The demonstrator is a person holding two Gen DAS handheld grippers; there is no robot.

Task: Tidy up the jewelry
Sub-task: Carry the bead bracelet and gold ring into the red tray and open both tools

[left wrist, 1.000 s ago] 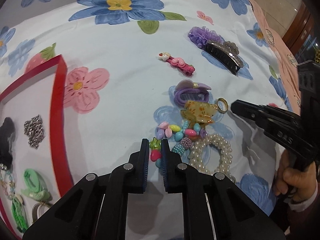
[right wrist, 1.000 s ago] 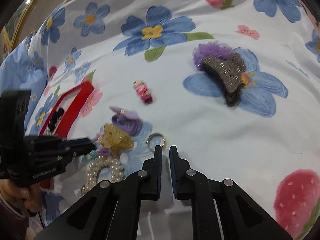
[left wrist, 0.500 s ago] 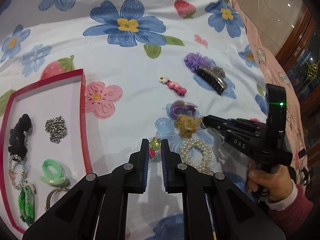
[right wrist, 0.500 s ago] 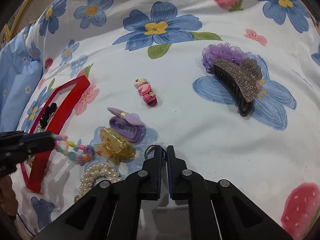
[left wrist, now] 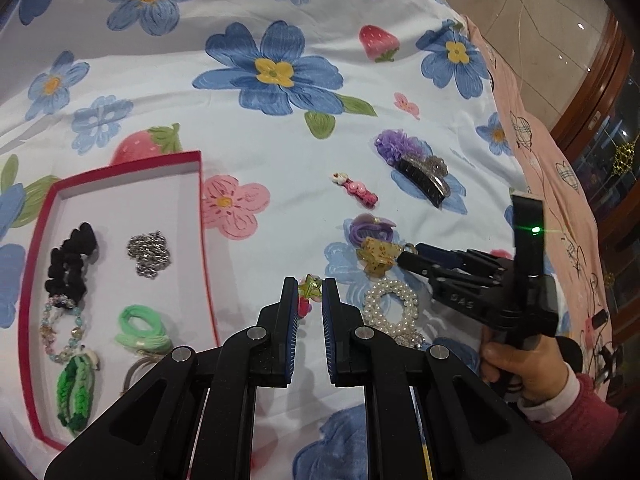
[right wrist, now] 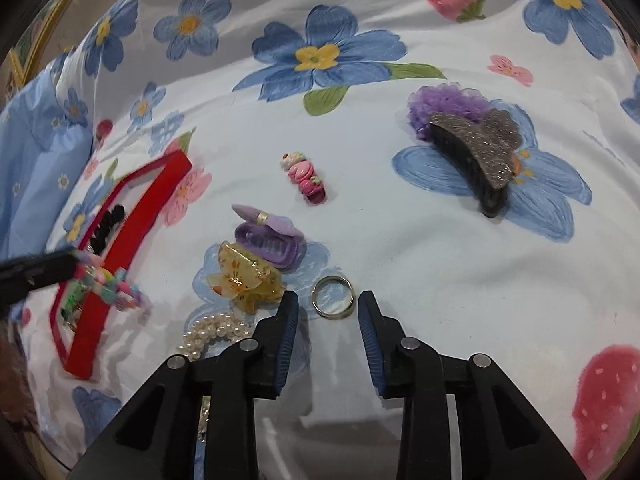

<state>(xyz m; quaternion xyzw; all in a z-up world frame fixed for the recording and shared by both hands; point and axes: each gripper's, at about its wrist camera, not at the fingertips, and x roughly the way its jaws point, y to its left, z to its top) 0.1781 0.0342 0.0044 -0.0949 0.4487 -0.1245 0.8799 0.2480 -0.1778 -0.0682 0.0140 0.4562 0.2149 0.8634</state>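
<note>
Silver ring point(right wrist: 333, 297) lies between opening right tongs point(right wrist: 329, 312); left tongs point(left wrist: 310, 300) pinch beaded bracelet point(left wrist: 309, 294).

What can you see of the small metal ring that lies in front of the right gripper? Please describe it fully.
The metal ring is a thin, plain round band, silver-gold and shiny, with the cloth showing through its middle. It lies flat on the white flowered cloth, just ahead of the right gripper, whose fingers are opening on either side without touching it. The amber hair claw sits close to its left, apart from it.
</note>
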